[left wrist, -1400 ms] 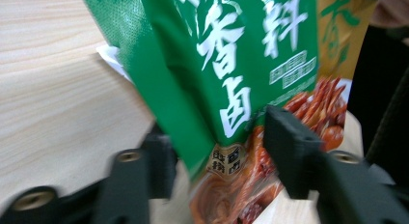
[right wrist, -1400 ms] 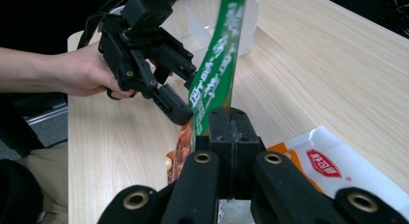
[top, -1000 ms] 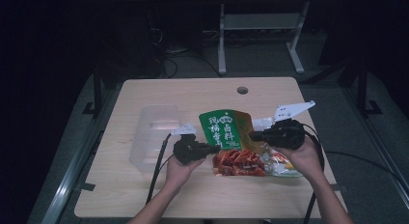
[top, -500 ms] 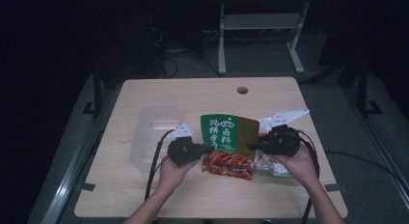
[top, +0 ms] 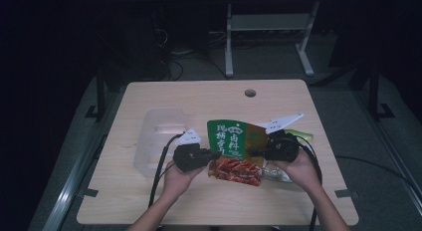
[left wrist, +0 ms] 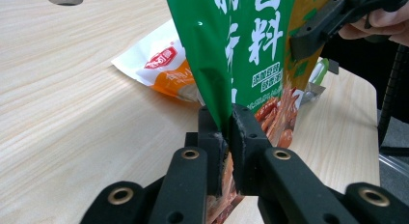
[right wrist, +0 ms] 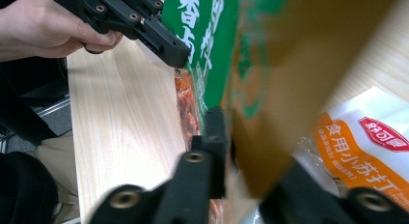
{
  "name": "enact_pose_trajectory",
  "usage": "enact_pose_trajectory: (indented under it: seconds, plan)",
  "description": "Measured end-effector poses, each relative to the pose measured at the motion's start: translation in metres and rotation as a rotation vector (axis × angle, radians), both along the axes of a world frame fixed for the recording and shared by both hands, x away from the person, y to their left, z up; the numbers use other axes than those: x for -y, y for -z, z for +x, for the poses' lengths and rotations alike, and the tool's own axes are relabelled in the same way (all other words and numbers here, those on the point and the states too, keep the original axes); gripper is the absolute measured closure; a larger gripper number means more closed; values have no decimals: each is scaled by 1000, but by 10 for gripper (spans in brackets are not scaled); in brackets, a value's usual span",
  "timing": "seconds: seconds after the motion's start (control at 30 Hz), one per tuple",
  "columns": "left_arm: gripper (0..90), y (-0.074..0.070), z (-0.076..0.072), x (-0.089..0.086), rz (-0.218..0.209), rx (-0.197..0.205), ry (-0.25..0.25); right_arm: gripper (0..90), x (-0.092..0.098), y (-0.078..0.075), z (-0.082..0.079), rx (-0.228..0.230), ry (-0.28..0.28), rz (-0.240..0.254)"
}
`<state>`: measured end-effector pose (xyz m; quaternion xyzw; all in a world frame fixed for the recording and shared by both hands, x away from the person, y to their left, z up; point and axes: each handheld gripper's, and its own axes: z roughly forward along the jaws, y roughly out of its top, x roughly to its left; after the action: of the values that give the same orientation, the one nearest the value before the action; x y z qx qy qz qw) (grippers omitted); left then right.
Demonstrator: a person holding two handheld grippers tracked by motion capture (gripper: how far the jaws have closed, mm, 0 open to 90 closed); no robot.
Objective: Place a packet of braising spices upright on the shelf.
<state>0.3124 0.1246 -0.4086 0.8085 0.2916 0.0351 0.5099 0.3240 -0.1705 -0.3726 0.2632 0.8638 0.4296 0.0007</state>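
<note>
Holding the green seasoning pouch [top: 234, 141] at centre frame, I have my left gripper [top: 213, 155] clamped on its left edge and my right gripper [top: 253, 153] clamped on its right edge, above the table [top: 149, 201]. An orange-and-white packet [left wrist: 164, 69] lies behind it.

The high view was dim: only the pale wooden table [top: 149, 201] caught light, and the room around it sank into near black. Both gripper views were bright and evenly lit. A small glint sat on the glossy green seasoning packet [left wrist: 207, 50]; in the right gripper view that packet was badly blurred up close.
</note>
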Motion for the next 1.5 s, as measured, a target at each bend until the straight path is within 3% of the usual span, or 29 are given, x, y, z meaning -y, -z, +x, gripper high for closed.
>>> enact_pose_trajectory:
  seconds: [0.17,0.33,0.5,0.73,0.87,1.03,1.27,1.5]
  plan:
    - [722,-2,-4,-3,16,6,-16,897,0,-1,-2,-9,-7,17]
    - [626,-4,-13,-7,30,15,-24,899,-2,-6,-11,21,-12,35]
    - [582,-9,-24,-13,59,48,-26,899,-4,-13,-21,63,-2,37]
    - [550,-11,-33,-21,68,62,-28,900,0,-27,-24,87,14,58]
    - [546,-8,-40,-24,87,72,-18,899,2,-37,-23,90,30,83]
    - [538,-2,-48,-27,112,89,11,900,-2,-47,-16,110,50,73]
    - [530,5,-52,-31,88,87,0,899,-11,-55,-6,117,49,62]
    - [506,5,-55,-33,84,110,5,900,-25,-64,4,127,36,56]
